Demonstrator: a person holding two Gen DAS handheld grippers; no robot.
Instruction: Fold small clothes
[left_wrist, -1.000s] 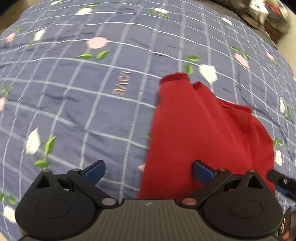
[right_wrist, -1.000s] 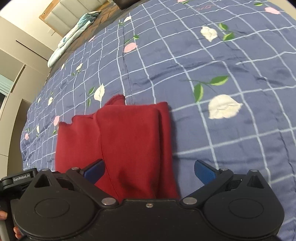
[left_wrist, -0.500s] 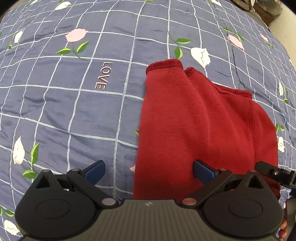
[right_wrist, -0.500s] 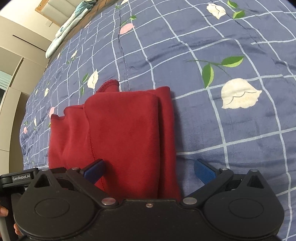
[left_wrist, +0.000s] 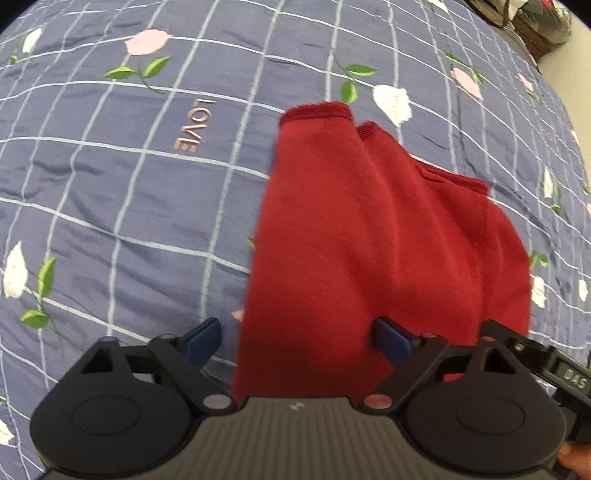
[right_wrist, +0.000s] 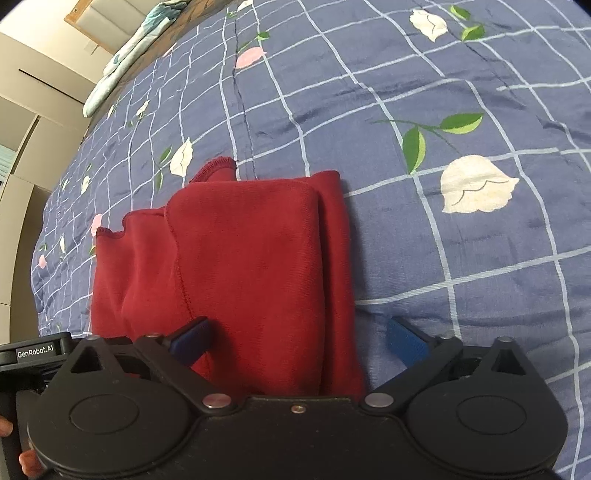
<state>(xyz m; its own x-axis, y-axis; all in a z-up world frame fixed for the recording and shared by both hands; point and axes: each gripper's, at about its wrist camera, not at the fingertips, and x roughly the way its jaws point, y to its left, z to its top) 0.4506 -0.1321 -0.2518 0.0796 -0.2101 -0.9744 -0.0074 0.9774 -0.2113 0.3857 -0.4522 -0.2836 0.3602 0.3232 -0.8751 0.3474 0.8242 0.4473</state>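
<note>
Left wrist view first: your blue checked bedspread (left_wrist: 122, 206) fills everything, printed with roses and the word LOVE, and the red garment (left_wrist: 369, 258) lies flat on it, already partly folded into a long strip. Its long axis runs from your tools away toward 12 o'clock, leaning slightly toward 11 in this view, with the ribbed cuffs (left_wrist: 317, 110) at the far end and the near end slipping under the gripper body. In the right wrist view the same red garment (right_wrist: 251, 273) shows a folded panel on top, its far edge squared off, and a looser layer spilling out toward 9 o'clock. Both tools sit at the near short end, so neither is clearly the nearer one; they straddle opposite long edges. Your left gripper (left_wrist: 297, 339) stands released and holds nothing, its right pad over the cloth and its left pad over bare bedspread at 9 o'clock of the strip's left edge. Your right gripper (right_wrist: 299, 338) is likewise spread wide and empty, its left pad over the red cloth and its right pad over bedspread past the right edge. I would judge the next fold to turn on that axis: take the near end at both corners and carry it toward 12 o'clock, onto the cuffs.
</note>
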